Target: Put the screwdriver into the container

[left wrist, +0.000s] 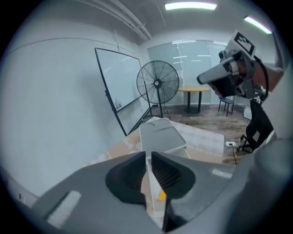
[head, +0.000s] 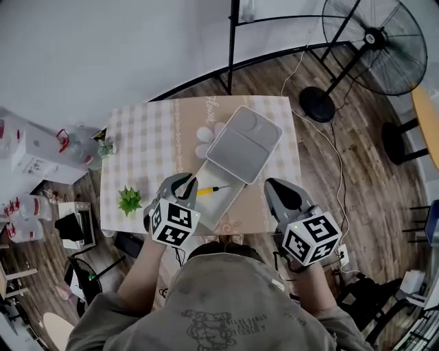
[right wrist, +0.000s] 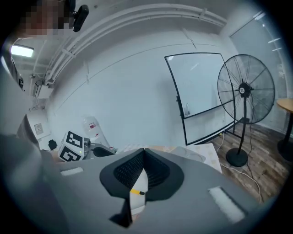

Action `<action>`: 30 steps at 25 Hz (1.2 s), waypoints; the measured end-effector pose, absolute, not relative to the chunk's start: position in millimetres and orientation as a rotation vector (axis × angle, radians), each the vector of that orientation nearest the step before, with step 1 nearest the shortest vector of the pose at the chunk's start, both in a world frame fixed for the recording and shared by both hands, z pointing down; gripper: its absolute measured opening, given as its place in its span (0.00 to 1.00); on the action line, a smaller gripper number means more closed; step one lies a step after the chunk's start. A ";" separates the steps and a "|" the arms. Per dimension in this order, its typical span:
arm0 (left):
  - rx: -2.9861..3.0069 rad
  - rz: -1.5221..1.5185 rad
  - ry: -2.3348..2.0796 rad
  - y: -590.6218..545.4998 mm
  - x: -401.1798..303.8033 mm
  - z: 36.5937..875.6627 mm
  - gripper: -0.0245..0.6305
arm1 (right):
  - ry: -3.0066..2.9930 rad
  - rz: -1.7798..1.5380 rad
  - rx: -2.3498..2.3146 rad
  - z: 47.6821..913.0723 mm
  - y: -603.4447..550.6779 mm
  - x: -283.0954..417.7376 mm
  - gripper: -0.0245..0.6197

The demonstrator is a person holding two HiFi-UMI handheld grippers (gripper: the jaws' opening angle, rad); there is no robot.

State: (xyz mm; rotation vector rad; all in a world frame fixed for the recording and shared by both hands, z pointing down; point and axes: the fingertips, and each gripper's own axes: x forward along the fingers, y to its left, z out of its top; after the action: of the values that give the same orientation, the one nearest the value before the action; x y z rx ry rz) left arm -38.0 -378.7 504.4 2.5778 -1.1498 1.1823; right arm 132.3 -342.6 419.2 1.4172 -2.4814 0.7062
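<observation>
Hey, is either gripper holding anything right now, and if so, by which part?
Nothing is held. The left gripper and right gripper are both empty; the screwdriver lies loose in the container.

Office: whiteboard, pedestal fan, wood floor.

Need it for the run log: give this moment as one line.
screwdriver: lying in container | left gripper: jaws slightly apart, empty | right gripper: shut, empty

A white wall meets a wood floor behind the table. A whiteboard and a fan stand off its far right corner, and strip lights glow on the ceiling.
</observation>
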 end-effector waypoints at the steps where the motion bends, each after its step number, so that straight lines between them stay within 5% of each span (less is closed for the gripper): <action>1: 2.594 1.124 -1.167 -378.5 -38.7 489.3 0.10 | -2.497 0.677 1.419 410.0 -342.4 130.6 0.08; 18: 2.770 0.414 -1.307 -357.9 -65.5 300.0 0.04 | -2.754 0.313 1.527 264.3 -321.9 124.0 0.08; 30: 2.707 0.342 -1.417 -349.3 -92.2 293.0 0.04 | -2.745 0.323 1.444 278.6 -319.1 112.5 0.08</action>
State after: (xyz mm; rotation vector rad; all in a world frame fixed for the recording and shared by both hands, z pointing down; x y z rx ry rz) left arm -92.2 -349.3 293.0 2.7073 -1.4173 0.3424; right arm 112.5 -319.1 278.6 1.4440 -2.7451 0.3227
